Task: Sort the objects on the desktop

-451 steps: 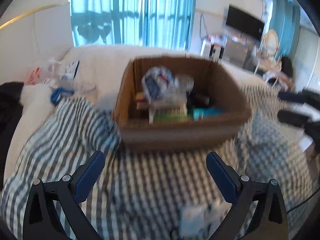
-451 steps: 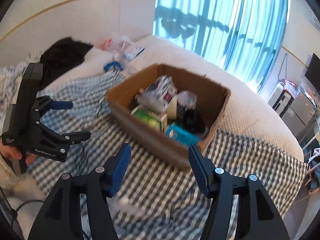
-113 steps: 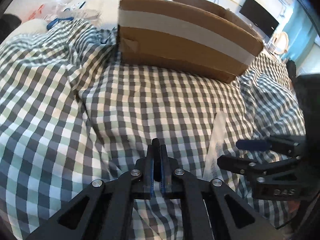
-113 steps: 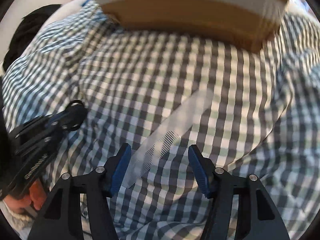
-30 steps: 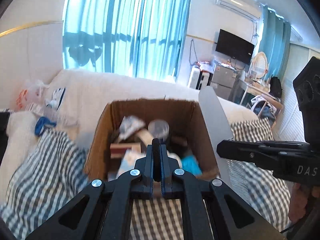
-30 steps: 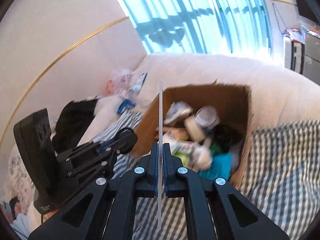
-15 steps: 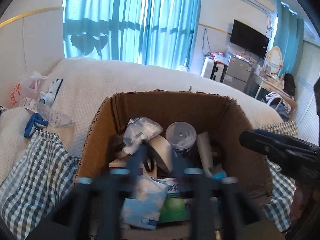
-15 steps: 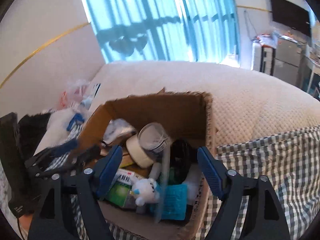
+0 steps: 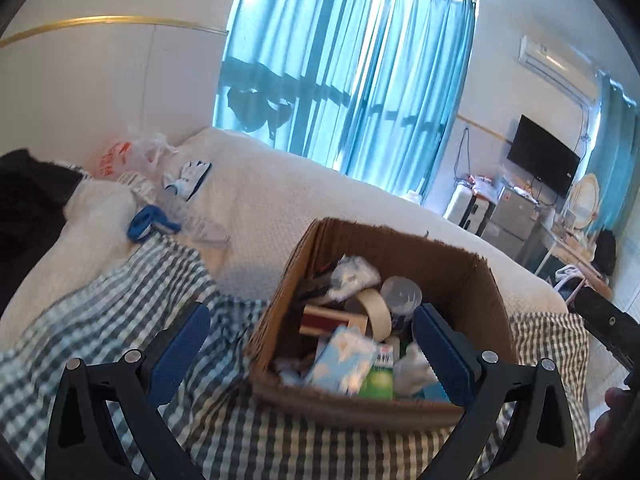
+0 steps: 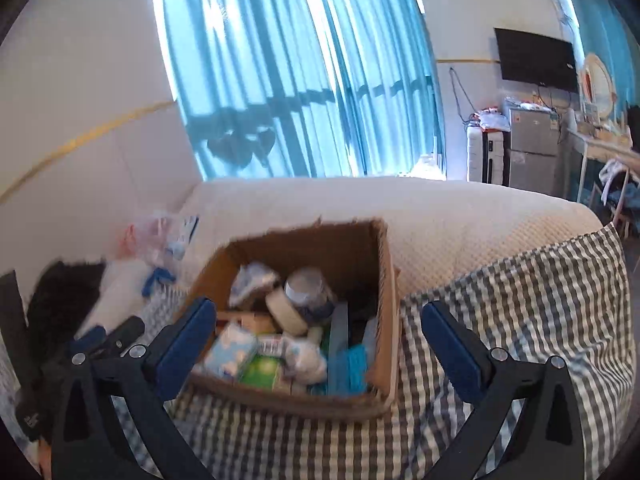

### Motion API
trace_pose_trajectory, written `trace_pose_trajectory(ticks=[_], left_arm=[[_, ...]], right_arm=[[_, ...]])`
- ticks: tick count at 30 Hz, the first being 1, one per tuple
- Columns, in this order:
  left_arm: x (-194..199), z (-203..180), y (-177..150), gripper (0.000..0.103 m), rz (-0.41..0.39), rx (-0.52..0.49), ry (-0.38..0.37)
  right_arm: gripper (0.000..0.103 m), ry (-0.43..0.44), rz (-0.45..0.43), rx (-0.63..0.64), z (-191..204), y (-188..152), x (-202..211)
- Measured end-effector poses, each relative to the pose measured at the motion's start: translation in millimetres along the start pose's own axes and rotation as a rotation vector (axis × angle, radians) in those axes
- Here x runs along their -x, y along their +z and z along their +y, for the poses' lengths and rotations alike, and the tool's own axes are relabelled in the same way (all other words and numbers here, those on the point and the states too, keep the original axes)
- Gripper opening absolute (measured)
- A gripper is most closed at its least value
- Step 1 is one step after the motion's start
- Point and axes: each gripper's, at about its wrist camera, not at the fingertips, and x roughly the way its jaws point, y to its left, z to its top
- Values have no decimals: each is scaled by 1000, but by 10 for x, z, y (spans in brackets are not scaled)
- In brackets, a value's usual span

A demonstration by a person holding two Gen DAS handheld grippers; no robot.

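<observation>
A brown cardboard box (image 9: 476,280) sits on a checked blanket (image 9: 120,312); it also shows in the right wrist view (image 10: 382,280). It holds a tape roll (image 9: 376,312), a clear-lidded jar (image 9: 400,292), a blue tissue pack (image 9: 344,360), a green carton (image 9: 376,380) and a clear comb (image 10: 338,344) standing on edge. My left gripper (image 9: 312,352) is open and empty, just before the box. My right gripper (image 10: 320,344) is open and empty above the box's near side. The left gripper's fingers (image 10: 104,336) show at left in the right wrist view.
A white quilt (image 9: 280,200) lies behind the box. A plastic bag (image 9: 132,152), a blue object (image 9: 144,220) and dark clothing (image 9: 28,200) lie at far left. Blue curtains, a TV (image 9: 544,156) and a small fridge stand beyond.
My right gripper held the comb over the box a second ago, then opened; the comb now rests inside the box. My left gripper went from shut to open. Both pulled back slightly.
</observation>
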Motion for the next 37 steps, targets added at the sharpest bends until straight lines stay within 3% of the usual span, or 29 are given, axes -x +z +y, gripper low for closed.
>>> trace_pose_trajectory(ticks=[4, 7, 9, 18, 30, 37], left_arm=[[8, 77, -263, 103, 24, -39, 26], [35, 84, -352, 103, -5, -69, 55], [62, 84, -384, 103, -21, -86, 33], [-45, 98, -480, 103, 14, -106, 48], [-153, 67, -557, 103, 59, -143, 92], [-150, 100, -580, 103, 39, -151, 120]], right_arm=[[103, -37, 76, 57, 204, -365, -164], [103, -40, 147, 97, 343, -577, -329], [103, -53, 149, 123, 402, -630, -356], [103, -100, 141, 101, 282, -632, -415], [103, -80, 177, 107, 266, -689, -461], [103, -78, 183, 108, 272, -707, -470]])
